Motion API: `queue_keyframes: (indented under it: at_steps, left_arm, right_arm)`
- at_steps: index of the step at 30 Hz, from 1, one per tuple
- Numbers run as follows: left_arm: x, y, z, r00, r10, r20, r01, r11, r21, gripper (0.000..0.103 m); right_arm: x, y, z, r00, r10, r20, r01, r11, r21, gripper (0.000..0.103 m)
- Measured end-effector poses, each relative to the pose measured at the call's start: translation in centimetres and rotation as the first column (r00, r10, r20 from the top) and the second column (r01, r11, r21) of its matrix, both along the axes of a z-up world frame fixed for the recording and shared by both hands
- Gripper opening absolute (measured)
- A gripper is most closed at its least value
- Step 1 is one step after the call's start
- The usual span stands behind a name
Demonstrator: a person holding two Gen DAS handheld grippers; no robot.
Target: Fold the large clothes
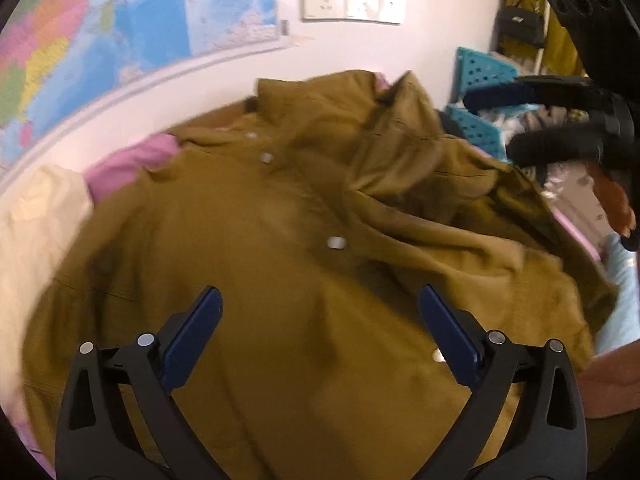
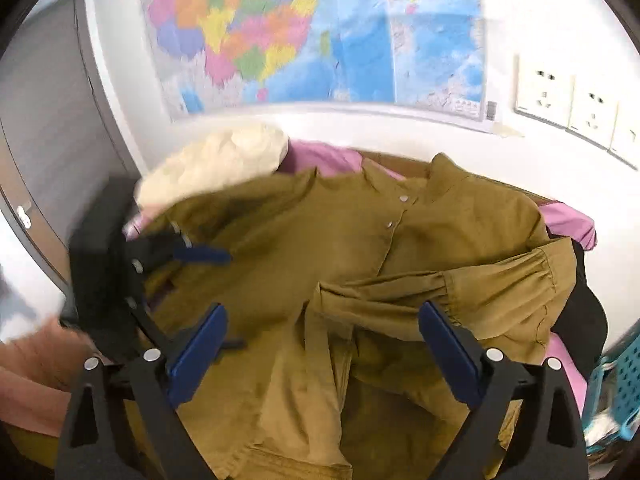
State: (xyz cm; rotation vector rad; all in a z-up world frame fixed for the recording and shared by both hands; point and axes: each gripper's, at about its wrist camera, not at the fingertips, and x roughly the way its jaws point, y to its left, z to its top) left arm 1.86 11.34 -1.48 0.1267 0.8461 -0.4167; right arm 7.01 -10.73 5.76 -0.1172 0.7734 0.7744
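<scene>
The olive shirt lies spread, buttons up, over pink bedding, one sleeve already folded across. Left gripper and right gripper hover above it, jaws wide apart and holding nothing, probably ready to take the next edge.

We see our right gripper spread wide above the olive shirt, one sleeve folded across its front. Our left gripper, blurred, sits at the shirt's left edge. A cream pillow lies below the wall map.
</scene>
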Motion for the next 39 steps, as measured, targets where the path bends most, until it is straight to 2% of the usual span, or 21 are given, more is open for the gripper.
queue_keyframes:
  at_steps: [2,6,9,11,13,14,15,16,17,18,21,23,25,26,27,28,30,31,33,36,39]
  left_arm:
    - [-0.4,-0.8,-0.4,0.999,-0.03,-0.024,0.029,0.999,-0.041,0.097]
    - [-2.4,-3.6,-0.6,0.989,-0.143,-0.037,0.138,0.983,-0.118,0.097]
    - [-3.0,-7.6,-2.0,0.973,-0.225,-0.051,0.222,0.974,-0.053,0.097]
    - [-2.0,-9.1,-3.6,0.963,-0.24,-0.119,0.236,0.971,-0.046,0.096]
    - [-0.7,-9.4,-4.8,0.957,-0.231,-0.174,0.223,0.973,-0.065,0.066]
    - [0.0,-9.1,-5.1,0.954,-0.226,-0.198,0.213,0.973,-0.085,0.044]
    - [0.8,-7.9,-5.0,0.946,-0.23,-0.228,0.198,0.968,-0.156,0.032]
    - [1.4,-6.6,-4.6,0.947,-0.219,-0.235,0.17,0.962,-0.212,0.024]
    - [1.7,-5.4,-4.2,0.951,-0.202,-0.234,0.144,0.959,-0.246,0.012]
    - [2.2,-3.0,-3.3,0.961,-0.159,-0.224,0.09,0.953,-0.29,0.012]
    - [3.0,3.2,-1.6,0.98,-0.004,-0.198,-0.067,0.934,-0.35,0.006]
    - [3.3,8.7,-1.3,0.965,0.144,-0.218,-0.219,0.903,-0.371,0.006]
    - [3.0,11.7,-1.7,0.936,0.269,-0.226,-0.328,0.899,-0.289,0.012]
    - [2.8,12.3,-1.9,0.924,0.305,-0.23,-0.357,0.904,-0.235,0.023]
    - [2.4,12.6,-2.0,0.92,0.316,-0.231,-0.363,0.91,-0.201,0.037]
    - [1.8,12.4,-1.9,0.928,0.297,-0.225,-0.342,0.918,-0.2,0.045]
    - [0.7,11.2,-1.5,0.952,0.226,-0.208,-0.271,0.937,-0.222,0.081]
    - [-0.1,10.0,-1.0,0.966,0.18,-0.184,-0.219,0.949,-0.226,0.087]
    - [-1.4,8.1,-0.3,0.986,0.097,-0.137,-0.13,0.958,-0.254,0.09]
    - [-2.6,5.2,-0.4,0.993,-0.022,-0.114,-0.017,0.943,-0.331,0.097]
    - [-2.7,3.0,-1.1,0.991,-0.063,-0.122,0.028,0.963,-0.268,0.097]
  right_arm:
    - [0.7,-1.6,0.2,0.998,-0.055,0.035,0.055,0.998,-0.011,0.094]
    - [3.1,-6.0,-2.3,0.983,-0.179,-0.041,0.178,0.984,-0.022,0.094]
    - [4.6,-9.4,-5.2,0.955,-0.272,-0.115,0.267,0.962,-0.05,0.094]
    - [4.9,-11.3,-7.0,0.941,-0.289,-0.177,0.286,0.957,-0.041,0.094]
    - [5.1,-12.4,-8.9,0.932,-0.266,-0.246,0.273,0.962,-0.006,0.094]
    - [4.7,-12.7,-9.4,0.932,-0.261,-0.252,0.268,0.963,-0.005,0.093]
    - [4.6,-12.7,-9.9,0.933,-0.257,-0.252,0.264,0.965,-0.009,0.072]
    - [4.6,-12.7,-10.4,0.935,-0.254,-0.249,0.258,0.966,-0.016,0.03]
    - [4.9,-13.3,-10.9,0.929,-0.265,-0.259,0.269,0.963,-0.022,0.021]
    - [5.1,-14.4,-11.1,0.919,-0.279,-0.277,0.294,0.956,0.015,0.015]
    - [5.2,-17.8,-11.2,0.897,-0.328,-0.297,0.371,0.923,0.101,0.013]
    - [5.0,-20.4,-11.9,0.867,-0.374,-0.329,0.435,0.89,0.135,0.013]
    - [5.1,-21.8,-13.5,0.84,-0.375,-0.392,0.462,0.874,0.152,0.016]
    - [5.1,-22.0,-14.1,0.83,-0.38,-0.408,0.467,0.874,0.137,0.018]
    - [5.1,-21.9,-14.4,0.828,-0.381,-0.412,0.463,0.878,0.119,0.025]
    - [4.9,-21.8,-14.3,0.831,-0.387,-0.4,0.461,0.881,0.106,0.029]
    - [4.7,-21.8,-13.4,0.845,-0.381,-0.376,0.451,0.885,0.118,0.04]
    - [4.5,-21.6,-12.6,0.856,-0.375,-0.357,0.445,0.885,0.138,0.049]
    - [4.2,-21.4,-10.7,0.874,-0.387,-0.295,0.445,0.88,0.163,0.055]
    - [4.1,-20.6,-8.7,0.895,-0.378,-0.238,0.425,0.884,0.196,0.064]
    - [5.3,-19.6,-7.5,0.907,-0.373,-0.193,0.409,0.891,0.197,0.068]
